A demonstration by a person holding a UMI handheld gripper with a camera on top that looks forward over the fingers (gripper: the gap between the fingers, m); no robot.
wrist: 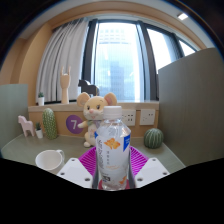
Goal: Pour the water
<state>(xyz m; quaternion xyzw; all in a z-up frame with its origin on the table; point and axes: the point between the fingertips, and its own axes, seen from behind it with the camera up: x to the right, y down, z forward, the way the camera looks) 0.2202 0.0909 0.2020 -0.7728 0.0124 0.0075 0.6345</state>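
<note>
Nearest in, tongs point(113, 178) closed around a clear plastic water bottle with white cap and blue-orange label point(113, 148); both white fingers with pink pads point(90, 162) pressed against its sides, bottle upright and gripped low; no sign of tilt, so pouring judged not yet begun. Just ahead to the left, a small white ceramic cup point(49, 159) sitting on the pale green tabletop point(25, 150), apart from the bottle; likely the target, contents impossible to tell. Cap apparently on, so opening, carrying across and tipping all left to do, by the look of it. Tongs held level, pointing straight forward toward the window. Beyond the bottle, a beige plush mouse toy point(96, 110); further left a ribbed green cactus-shaped ornament point(50, 124) and small white animal figurine point(25, 125); right, a round green ribbed cactus ball point(153, 138); farthest, tall window with grey curtain point(63, 55).
</note>
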